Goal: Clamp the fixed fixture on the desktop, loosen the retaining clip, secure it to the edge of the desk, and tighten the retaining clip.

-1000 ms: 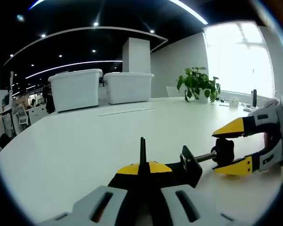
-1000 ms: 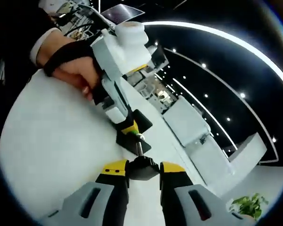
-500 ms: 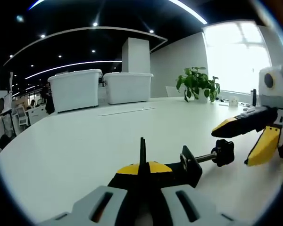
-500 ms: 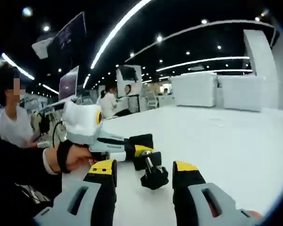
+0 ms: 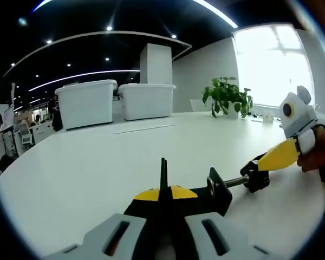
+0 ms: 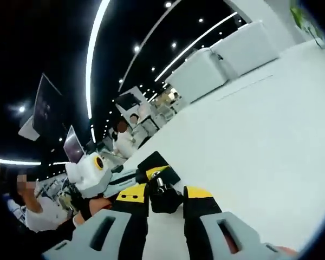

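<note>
- Left gripper view: the left gripper [image 5: 163, 196] is clenched on the black body of the fixture [image 5: 206, 195], which lies low on the white desk [image 5: 86, 168], well in from any edge that I can see.
- Step 1, to clamp the fixture, looks done.
- Step 2, to loosen the retaining clip, seems to be in progress: the right gripper [image 5: 271, 162] comes in from the right side and its yellow tips sit at the black knob [image 5: 255, 176] at the end of the screw.
- Right gripper view: the right gripper [image 6: 165, 195] has its jaws closed around the knob [image 6: 163, 196], touching it on both sides, so it is grasping it.
- Fastening to the desk edge and tightening are not yet done, as I judge it.
- Compared with 0.5 s ago, the right jaws were spread apart with the knob free between them; now they pinch it, and the right gripper view has rolled. The left grip and the fixture look unchanged.
</note>
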Available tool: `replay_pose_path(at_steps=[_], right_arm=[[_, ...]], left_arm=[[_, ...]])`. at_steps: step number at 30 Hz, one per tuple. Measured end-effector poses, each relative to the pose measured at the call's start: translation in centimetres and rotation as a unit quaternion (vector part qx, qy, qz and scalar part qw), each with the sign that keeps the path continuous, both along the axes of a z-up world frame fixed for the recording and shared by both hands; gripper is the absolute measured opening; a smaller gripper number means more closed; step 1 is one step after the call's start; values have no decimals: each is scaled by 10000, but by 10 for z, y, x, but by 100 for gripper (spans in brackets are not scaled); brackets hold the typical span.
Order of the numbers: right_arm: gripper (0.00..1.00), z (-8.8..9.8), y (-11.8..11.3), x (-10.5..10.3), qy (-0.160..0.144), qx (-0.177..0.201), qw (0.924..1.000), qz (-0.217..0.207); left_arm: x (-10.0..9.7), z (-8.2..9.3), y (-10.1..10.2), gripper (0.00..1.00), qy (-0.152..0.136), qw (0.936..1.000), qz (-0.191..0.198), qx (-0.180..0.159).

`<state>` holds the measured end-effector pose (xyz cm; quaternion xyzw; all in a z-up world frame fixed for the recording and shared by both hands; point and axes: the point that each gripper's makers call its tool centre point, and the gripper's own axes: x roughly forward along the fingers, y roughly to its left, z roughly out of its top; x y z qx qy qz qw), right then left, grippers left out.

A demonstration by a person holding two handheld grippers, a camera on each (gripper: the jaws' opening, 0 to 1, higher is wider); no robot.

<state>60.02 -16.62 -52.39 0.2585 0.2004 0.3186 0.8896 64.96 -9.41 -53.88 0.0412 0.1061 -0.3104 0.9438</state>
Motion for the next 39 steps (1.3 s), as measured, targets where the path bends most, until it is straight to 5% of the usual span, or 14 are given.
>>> replay_pose_path(at_steps=[2,4,7,10,14,20,22,24,25,28,29,32,34,39], right_arm=[[23,-1,2,-2,10,-66,10000,72],[21,2,4,-4,-508,-753,9957,175],[18,9,11,-9,-1509,-2025,9673,250],[18,9,15,-12,-1941,-2857,9382,206],[17,12,24,-18,-3409,-4566,8209,373],[18,8,28,-19,-4262,-5786,6942,391],[18,7,28,-20,-4406,-6013,6656,378],[19,7,26,-19,-4359,-5864,6815,408],[20,8,26,-19,-4237,-5581,7123,397],[25,23,24,-19,-3334,-3899,8577,331],[31,30,22,-19,-3051,-3297,8929,317],[42,41,12,-12,-2200,-1856,9577,51],[34,33,-3,1,-1633,-1342,9772,-227],[27,13,-1,4,-1252,-938,9876,-157]], left_arm=[[0,1,0,5,-20,10000,-9,10],[0,1,-1,5,-36,10000,-12,15],[0,0,0,5,13,10000,-5,-18],[0,1,0,5,20,10000,5,-29],[1,0,1,5,77,9999,42,-67],[1,0,1,5,83,9999,57,-71],[1,0,1,5,86,9999,64,-71],[1,0,1,5,78,9999,64,-59],[2,0,1,5,77,9999,71,-52],[2,0,1,5,71,9999,72,-50],[2,0,1,5,65,9999,73,-45],[2,0,1,5,62,9999,69,-47],[2,0,1,5,61,9999,66,-46],[2,0,0,5,68,10000,47,-52]])
